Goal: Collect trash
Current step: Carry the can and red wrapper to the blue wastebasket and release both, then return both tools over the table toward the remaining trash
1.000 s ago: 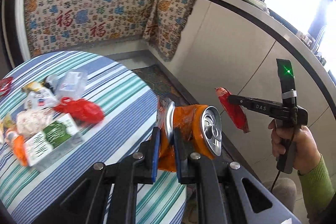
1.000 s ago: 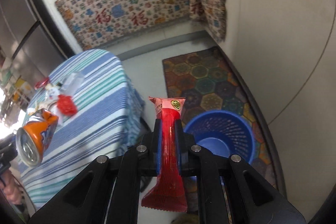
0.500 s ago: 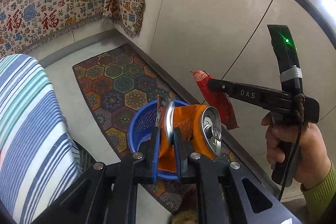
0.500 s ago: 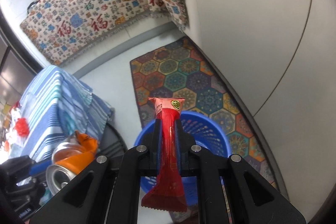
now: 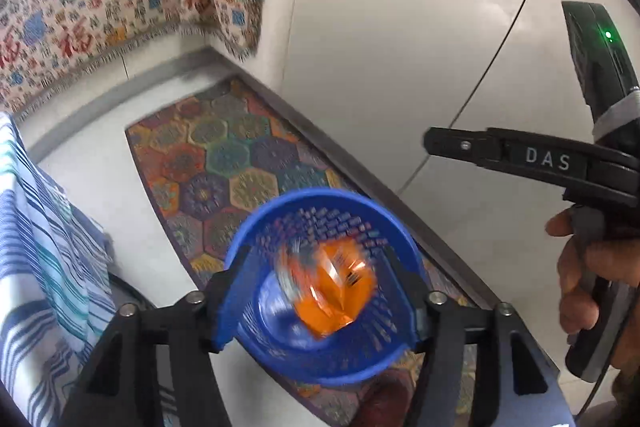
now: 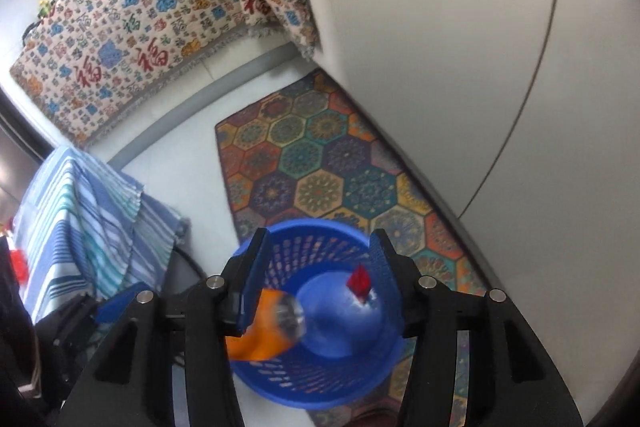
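A blue plastic basket (image 5: 280, 359) stands on the floor below both grippers; it also shows in the right wrist view (image 6: 320, 383). My left gripper (image 5: 324, 291) is open above it. A crushed orange can (image 5: 332, 295) falls blurred between its fingers into the basket, and shows in the right wrist view (image 6: 264, 331). My right gripper (image 6: 320, 279) is open over the basket. A red wrapper (image 6: 359, 283) drops inside it. The right gripper also shows from the side in the left wrist view (image 5: 436, 145).
A patterned hexagon mat (image 6: 320, 163) lies under the basket beside white cabinet doors (image 5: 400, 27). A striped tablecloth (image 6: 88, 219) hangs at the left. A patterned cloth (image 6: 152, 19) covers the far counter.
Both grippers have opened over the basket. The orange can has left the left gripper and the red wrapper has left the right; both are falling into the basket.
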The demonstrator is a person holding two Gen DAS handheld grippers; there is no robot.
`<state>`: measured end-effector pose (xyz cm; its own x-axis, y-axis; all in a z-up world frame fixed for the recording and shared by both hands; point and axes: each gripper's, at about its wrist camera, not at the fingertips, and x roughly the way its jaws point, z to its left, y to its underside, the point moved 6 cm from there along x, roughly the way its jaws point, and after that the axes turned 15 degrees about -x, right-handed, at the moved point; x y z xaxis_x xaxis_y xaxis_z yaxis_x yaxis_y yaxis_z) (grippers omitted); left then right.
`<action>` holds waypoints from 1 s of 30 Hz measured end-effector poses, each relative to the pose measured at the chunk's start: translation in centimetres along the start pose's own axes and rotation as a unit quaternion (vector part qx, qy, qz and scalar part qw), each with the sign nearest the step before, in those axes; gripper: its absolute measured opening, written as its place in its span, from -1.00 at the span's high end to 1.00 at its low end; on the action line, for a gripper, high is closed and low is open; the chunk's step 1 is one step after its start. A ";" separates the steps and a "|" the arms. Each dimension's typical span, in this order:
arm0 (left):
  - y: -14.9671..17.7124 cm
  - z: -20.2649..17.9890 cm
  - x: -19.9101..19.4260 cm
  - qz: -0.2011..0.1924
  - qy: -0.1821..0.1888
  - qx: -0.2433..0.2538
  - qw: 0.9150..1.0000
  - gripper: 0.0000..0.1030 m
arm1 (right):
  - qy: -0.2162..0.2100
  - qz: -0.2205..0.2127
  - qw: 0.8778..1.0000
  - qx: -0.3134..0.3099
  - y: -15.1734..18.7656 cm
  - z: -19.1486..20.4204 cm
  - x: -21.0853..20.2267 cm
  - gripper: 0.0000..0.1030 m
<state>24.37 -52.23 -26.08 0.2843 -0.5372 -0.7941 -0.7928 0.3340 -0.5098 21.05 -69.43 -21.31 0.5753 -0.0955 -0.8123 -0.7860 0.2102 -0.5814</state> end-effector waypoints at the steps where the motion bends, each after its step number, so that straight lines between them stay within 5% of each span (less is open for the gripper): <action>1: 0.0 0.0 -0.3 -0.006 0.002 0.000 1.000 -0.23 | 0.006 -0.007 1.000 -0.001 -0.2 -0.2 -0.4 -0.07; 8: 0.0 0.8 -7.7 -0.090 0.009 -0.007 0.996 -0.26 | 0.043 -0.085 0.995 -0.016 -1.7 0.9 -5.6 -0.86; 11: 0.8 1.7 -12.1 -0.115 0.008 -0.013 0.993 -0.26 | 0.045 -0.120 0.991 -0.040 -2.4 2.9 -8.1 -0.87; 17: 4.3 5.4 -20.8 -0.101 -0.005 -0.046 0.994 -0.28 | 0.017 -0.188 0.976 -0.105 -3.8 10.4 -13.0 -0.91; 20: 6.9 8.2 -24.6 -0.121 -0.051 -0.055 0.990 -0.66 | -0.020 -0.206 0.970 -0.131 -3.5 15.3 -14.3 -0.92; 25: 10.7 13.1 -28.2 -0.123 -0.122 -0.063 0.983 -0.69 | -0.104 -0.184 0.959 -0.188 -0.8 25.2 -14.4 -0.92; 30: 13.3 20.2 -31.0 -0.120 -0.142 -0.124 0.975 -0.69 | -0.157 -0.127 0.942 -0.269 3.5 34.6 -12.3 -0.92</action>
<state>15.90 -15.54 -14.93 0.5873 -0.3291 -0.7394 -0.7809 0.0097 -0.6246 19.05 -33.85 -11.74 0.7325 0.2337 -0.6394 -0.5660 -0.3127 -0.7628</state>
